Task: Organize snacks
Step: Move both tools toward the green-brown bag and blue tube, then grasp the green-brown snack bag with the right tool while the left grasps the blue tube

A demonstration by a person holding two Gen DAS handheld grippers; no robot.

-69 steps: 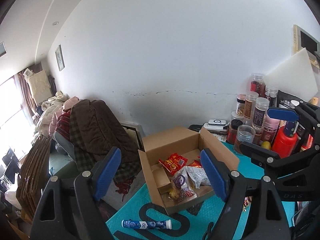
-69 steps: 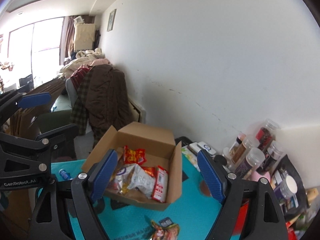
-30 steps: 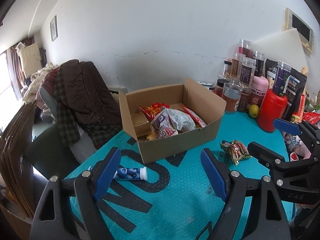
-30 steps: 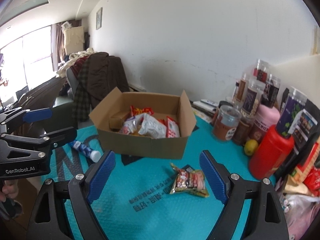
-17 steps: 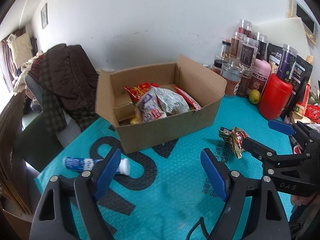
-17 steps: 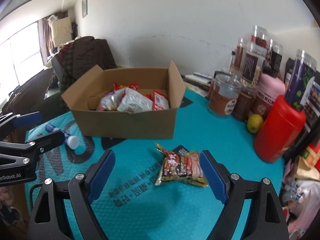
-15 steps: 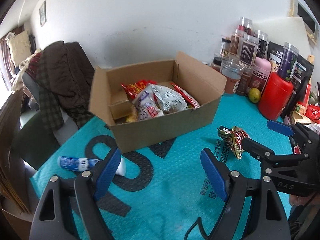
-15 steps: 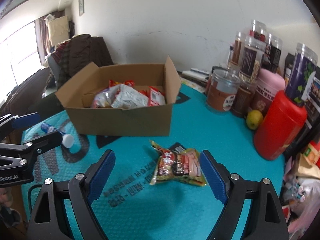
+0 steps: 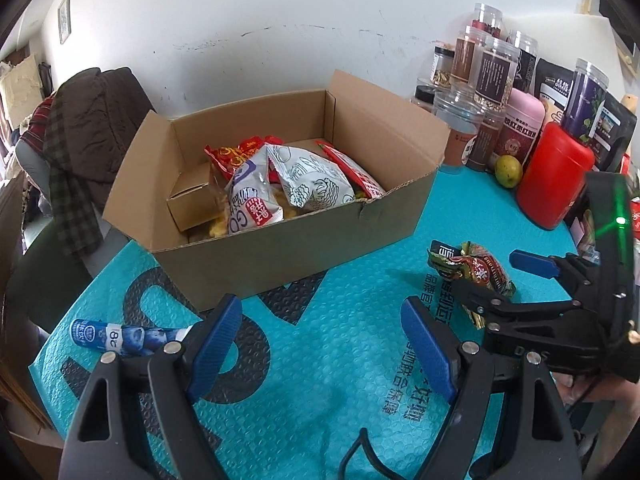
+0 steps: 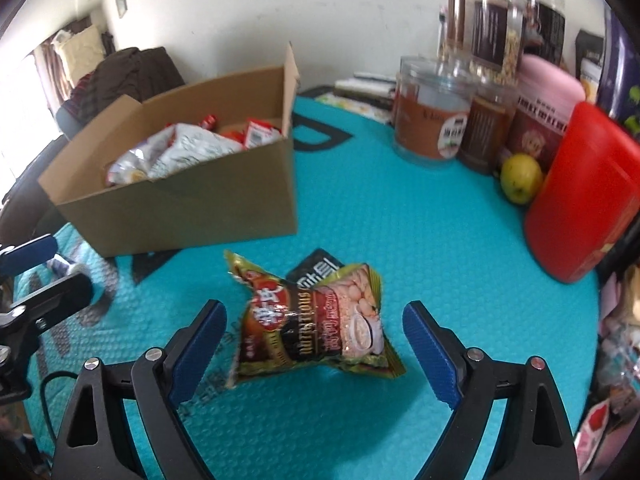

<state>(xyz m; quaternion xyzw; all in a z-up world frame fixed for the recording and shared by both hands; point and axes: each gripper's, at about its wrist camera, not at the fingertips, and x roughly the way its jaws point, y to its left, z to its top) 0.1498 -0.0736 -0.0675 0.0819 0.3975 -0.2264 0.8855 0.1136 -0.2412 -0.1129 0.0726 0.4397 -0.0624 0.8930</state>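
Teal bubble mat (image 10: 420, 216) holds cardboard box (image 9: 304, 240), jars (image 9: 492, 76) along wall.

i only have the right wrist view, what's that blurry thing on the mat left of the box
Observer: A blue tube with a white cap, lying flat; the left gripper is open just beside it.
Operator: anything in the box behind the bags
Observer: Yes, a small brown carton sits in the cardboard box at its left end.
Operator: is my gripper around the snack yet
Observer: The right gripper is open, one finger on each side of the snack packet, which lies on the mat.
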